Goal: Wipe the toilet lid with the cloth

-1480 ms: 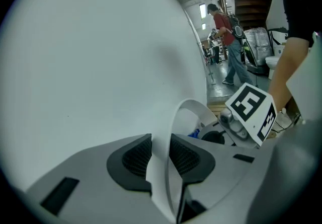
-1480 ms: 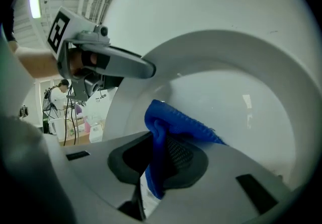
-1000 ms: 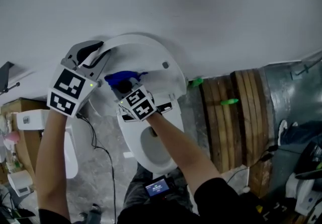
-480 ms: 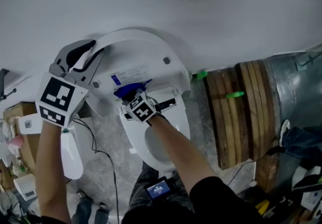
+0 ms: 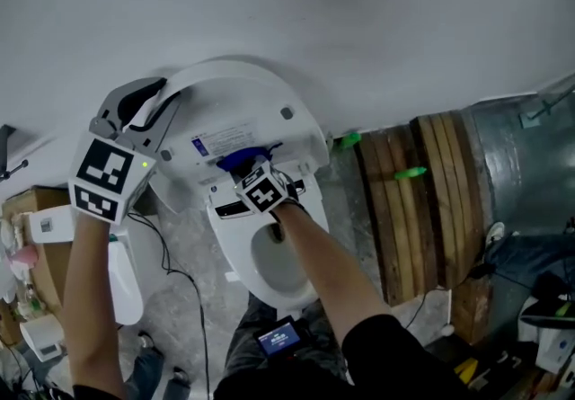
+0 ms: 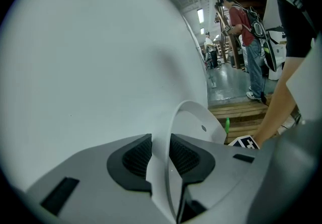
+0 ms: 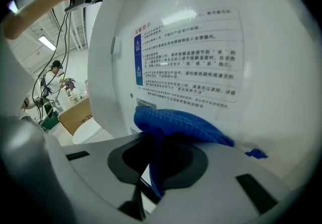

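Observation:
The white toilet lid (image 5: 269, 93) stands raised against the wall, its inner face with a printed label (image 5: 220, 139) turned toward me. My left gripper (image 5: 154, 94) is shut on the lid's upper left rim; in the left gripper view the thin rim (image 6: 187, 117) runs between both black pads (image 6: 138, 155). My right gripper (image 5: 249, 164) is shut on a blue cloth (image 5: 239, 158) and presses it on the lid's lower part, just below the label (image 7: 186, 57). In the right gripper view the cloth (image 7: 176, 122) bulges out of the jaws against the lid (image 7: 282, 77).
The toilet bowl (image 5: 269, 268) is open below my right arm. A wooden pallet (image 5: 422, 200) with a green item (image 5: 409, 175) lies at the right. A second toilet (image 5: 121, 272), a cardboard box (image 5: 27, 200) and a cable (image 5: 184, 277) are at the left. People (image 6: 246, 42) stand far off.
My right gripper has slid the cloth down the lid's inner face, from above the label to below it near the hinge. The left gripper has kept its hold on the rim.

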`<state>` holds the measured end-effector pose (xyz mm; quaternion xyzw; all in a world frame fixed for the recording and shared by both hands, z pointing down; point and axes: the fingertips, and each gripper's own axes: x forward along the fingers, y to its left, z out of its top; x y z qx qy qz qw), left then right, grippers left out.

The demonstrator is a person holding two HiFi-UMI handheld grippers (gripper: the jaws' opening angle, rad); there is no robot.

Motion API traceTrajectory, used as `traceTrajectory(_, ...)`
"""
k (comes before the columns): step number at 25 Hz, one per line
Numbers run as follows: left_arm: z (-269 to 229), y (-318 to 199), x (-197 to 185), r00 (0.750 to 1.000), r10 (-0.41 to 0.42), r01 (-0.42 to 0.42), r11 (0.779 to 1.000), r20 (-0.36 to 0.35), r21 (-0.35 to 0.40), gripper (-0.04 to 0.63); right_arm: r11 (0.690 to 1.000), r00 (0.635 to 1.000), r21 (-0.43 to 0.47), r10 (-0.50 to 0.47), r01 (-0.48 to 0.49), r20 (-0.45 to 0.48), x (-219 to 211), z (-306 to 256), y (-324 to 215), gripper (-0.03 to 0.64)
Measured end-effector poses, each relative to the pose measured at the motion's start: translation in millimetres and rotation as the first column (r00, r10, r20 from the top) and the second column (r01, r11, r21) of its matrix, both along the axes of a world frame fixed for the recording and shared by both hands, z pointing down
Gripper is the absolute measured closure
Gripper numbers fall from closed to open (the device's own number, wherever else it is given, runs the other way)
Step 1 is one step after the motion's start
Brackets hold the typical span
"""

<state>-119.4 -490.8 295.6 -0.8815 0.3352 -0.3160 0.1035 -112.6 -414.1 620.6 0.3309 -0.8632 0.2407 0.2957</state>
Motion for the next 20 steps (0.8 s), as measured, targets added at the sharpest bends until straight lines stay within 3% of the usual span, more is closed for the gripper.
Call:
traceTrajectory(10,1.5,-1.0,-1.8,0.999,-0.033,0.033,0.999,0.004,-0.014,0.492,0.99,1.0,0.138,0.002,-0.001,-0.005,27.3,-79.9,-27.0,0.561)
traceTrajectory(20,3.3,0.0,-2.7,0.998,-0.052,0.053,0.998,0.027,-0.038,0.492,0.956,0.998,0.293,-0.025,0.009,0.051,23.9,-187.4,-55.2,0.561)
